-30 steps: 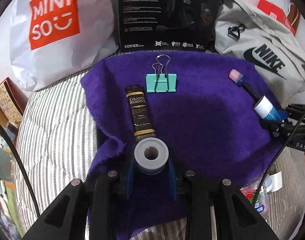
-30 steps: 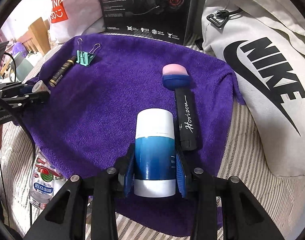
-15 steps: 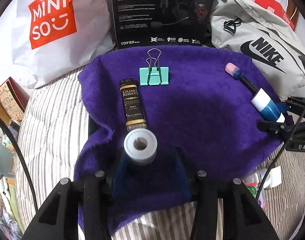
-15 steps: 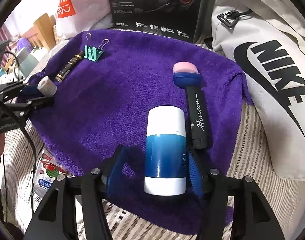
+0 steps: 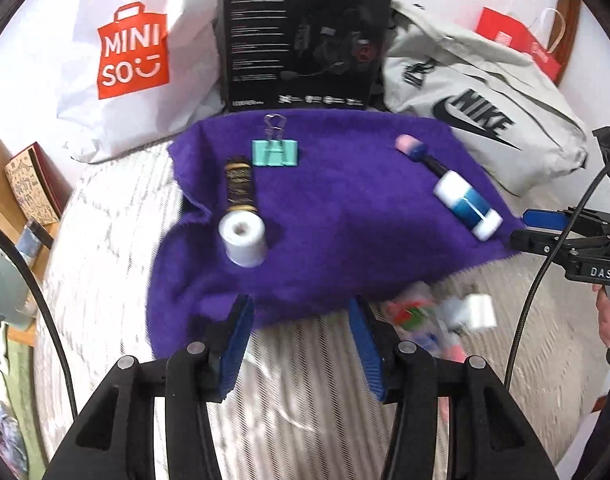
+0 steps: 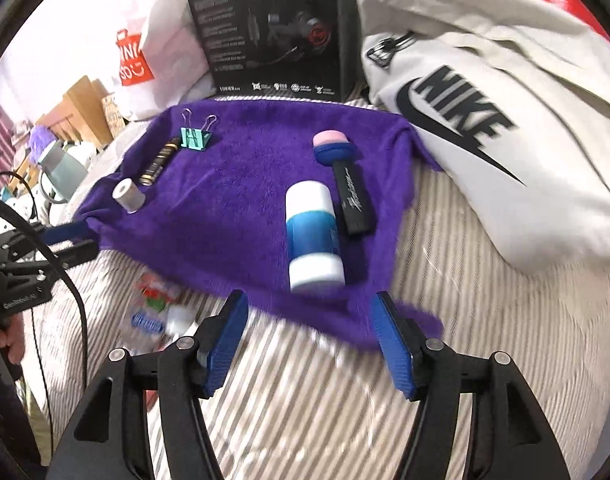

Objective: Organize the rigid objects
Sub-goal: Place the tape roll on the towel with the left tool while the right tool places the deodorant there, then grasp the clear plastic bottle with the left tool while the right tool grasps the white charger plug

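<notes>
A purple towel [image 5: 345,216] [image 6: 245,184] lies on the striped bed. On its left side rest a grey spool [image 5: 243,238] [image 6: 128,195], a black-and-gold tube [image 5: 238,184] [image 6: 161,160] and a teal binder clip [image 5: 273,152] [image 6: 193,138]. On its right side lie a blue-and-white cylinder [image 5: 467,204] [image 6: 313,236] and a black stick with a pink cap [image 5: 419,152] [image 6: 345,176]. My left gripper [image 5: 301,340] is open and empty, near the towel's front edge. My right gripper [image 6: 309,340] is open too, just behind the cylinder.
A white Miniso bag [image 5: 133,56], a black headset box [image 5: 305,36] [image 6: 265,32] and a grey Nike bag [image 5: 477,112] [image 6: 485,128] stand behind the towel. A plastic water bottle [image 5: 437,316] [image 6: 153,312] lies on the striped cover in front of it.
Both grippers opened, letting go of the spool and the cylinder, and pulled back off the towel toward its front edge. Both objects now lie free on the towel.
</notes>
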Motion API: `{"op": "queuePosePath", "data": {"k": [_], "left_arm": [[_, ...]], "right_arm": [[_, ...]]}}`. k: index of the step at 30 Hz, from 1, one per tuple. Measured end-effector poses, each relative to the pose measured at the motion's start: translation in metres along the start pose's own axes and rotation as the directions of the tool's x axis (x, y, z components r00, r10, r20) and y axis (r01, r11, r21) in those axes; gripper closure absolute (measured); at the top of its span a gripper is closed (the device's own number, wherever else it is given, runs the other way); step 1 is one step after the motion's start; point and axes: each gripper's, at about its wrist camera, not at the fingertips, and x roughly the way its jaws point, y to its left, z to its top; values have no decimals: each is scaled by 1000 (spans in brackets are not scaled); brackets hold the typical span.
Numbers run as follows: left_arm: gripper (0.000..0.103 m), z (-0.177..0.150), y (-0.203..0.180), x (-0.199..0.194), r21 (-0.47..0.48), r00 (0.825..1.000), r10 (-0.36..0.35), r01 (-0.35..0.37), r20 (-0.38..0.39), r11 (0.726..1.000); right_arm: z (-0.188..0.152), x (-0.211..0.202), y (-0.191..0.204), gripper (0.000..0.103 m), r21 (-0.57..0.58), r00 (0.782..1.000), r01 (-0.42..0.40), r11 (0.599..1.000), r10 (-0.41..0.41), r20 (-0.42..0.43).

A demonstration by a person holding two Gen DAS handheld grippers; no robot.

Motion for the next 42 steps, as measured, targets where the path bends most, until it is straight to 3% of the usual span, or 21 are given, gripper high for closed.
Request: {"op": "queuePosePath", "data": {"k": [9, 12, 14, 19, 28, 33, 35, 37, 42], "left_arm": [[53, -10, -56, 21, 16, 989, -139, 140, -55, 990], [53, -12, -67, 38, 38, 991, -97, 101, -93, 994], [47, -15, -69, 43, 58, 992, -63, 70, -106, 996], [45, -24, -68, 35, 118, 994, 15, -2, -104, 993], [47, -22, -77, 47, 170, 995, 12, 5, -101, 986], [56, -27, -77, 40, 203, 996, -14, 32, -92, 979], [64, -26, -78, 40, 214, 996, -21, 38, -83, 976], [64, -26, -80, 41, 228, 996, -23, 42, -83, 973], [64, -25, -64, 32, 179, 996, -53, 65, -72, 982]], "right_arm": [[-57, -48, 2, 31, 59, 998, -24, 998, 20, 54], [-73, -52, -1, 30, 92, 998, -39, 995, 34, 54], [-82, -51, -3, 30, 109, 998, -49, 993, 44, 49], [-98, -49, -11, 30, 139, 998, -59, 988, 53, 44], [-104, -34, -7, 30, 142, 998, -68, 988, 68, 8], [-105, -29, -5, 30, 153, 998, -67, 986, 69, -7], [-104, -25, -2, 30, 148, 998, -66, 987, 69, -16], [-101, -21, 2, 30, 143, 997, -65, 988, 70, -28], [-96, -20, 18, 30, 108, 996, -81, 991, 84, -26]]}}
